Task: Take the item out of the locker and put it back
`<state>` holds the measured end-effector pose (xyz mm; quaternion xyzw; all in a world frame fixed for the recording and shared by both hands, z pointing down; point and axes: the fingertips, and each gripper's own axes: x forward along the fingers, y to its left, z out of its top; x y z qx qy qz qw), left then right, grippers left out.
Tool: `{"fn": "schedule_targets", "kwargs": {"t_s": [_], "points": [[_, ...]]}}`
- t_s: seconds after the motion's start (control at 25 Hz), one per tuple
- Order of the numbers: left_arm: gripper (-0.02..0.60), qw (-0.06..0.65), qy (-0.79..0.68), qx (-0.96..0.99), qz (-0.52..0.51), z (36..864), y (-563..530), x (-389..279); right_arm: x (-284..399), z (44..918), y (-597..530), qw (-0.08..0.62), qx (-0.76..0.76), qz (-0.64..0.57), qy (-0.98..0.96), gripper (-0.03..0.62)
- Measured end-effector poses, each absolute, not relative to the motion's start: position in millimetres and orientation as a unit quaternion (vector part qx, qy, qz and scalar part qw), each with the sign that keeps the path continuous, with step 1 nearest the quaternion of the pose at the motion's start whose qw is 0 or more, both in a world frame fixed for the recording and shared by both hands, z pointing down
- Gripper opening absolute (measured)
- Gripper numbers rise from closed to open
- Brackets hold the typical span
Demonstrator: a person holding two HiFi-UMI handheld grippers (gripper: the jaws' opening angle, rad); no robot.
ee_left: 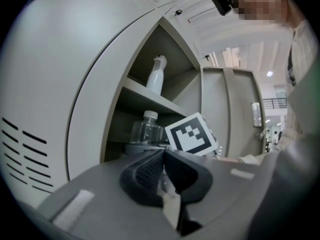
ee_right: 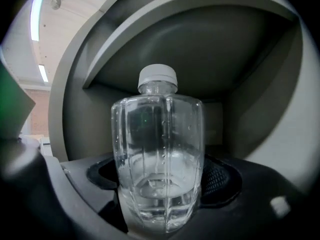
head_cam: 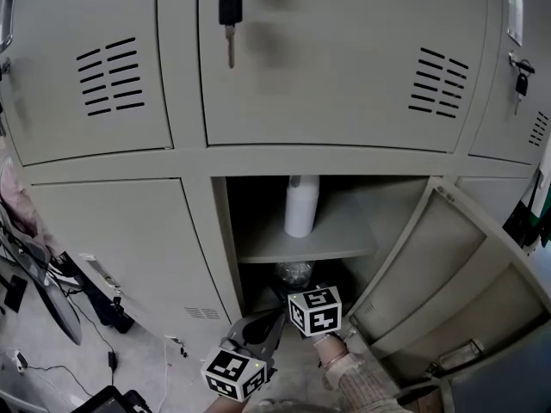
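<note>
The lower middle locker [head_cam: 222, 231] is open. A clear plastic bottle [head_cam: 294, 274] with a white cap and a little water stands in the compartment under the shelf [head_cam: 340, 241]. My right gripper [head_cam: 297, 289] reaches in, and its two jaws press the sides of the clear bottle [ee_right: 159, 154]; right gripper [ee_right: 160, 181] shut on it. A white spray bottle [head_cam: 301, 205] stands on the shelf above. My left gripper [head_cam: 275, 318] hangs just outside the opening, left of the right one. The left gripper [ee_left: 163, 166] is shut and holds nothing.
The locker door [head_cam: 448, 265] swings open to the right. A key [head_cam: 230, 15] hangs from the closed locker above, another [head_cam: 522, 80] at the far right. Cables and dark gear [head_cam: 52, 308] lie on the floor at left.
</note>
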<state>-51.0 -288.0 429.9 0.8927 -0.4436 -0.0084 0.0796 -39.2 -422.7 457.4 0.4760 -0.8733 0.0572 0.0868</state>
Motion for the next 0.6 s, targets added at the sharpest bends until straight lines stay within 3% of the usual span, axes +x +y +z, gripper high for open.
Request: {"fn": "schedule_targets", "kwargs": {"t_s": [0.6], "points": [[0.006,0.106,-0.472,0.875,-0.012,438.5,-254.5,-66.3,-15.8,454.3,-338.7,0.077,0.444,0.078,-0.889,0.440]]}}
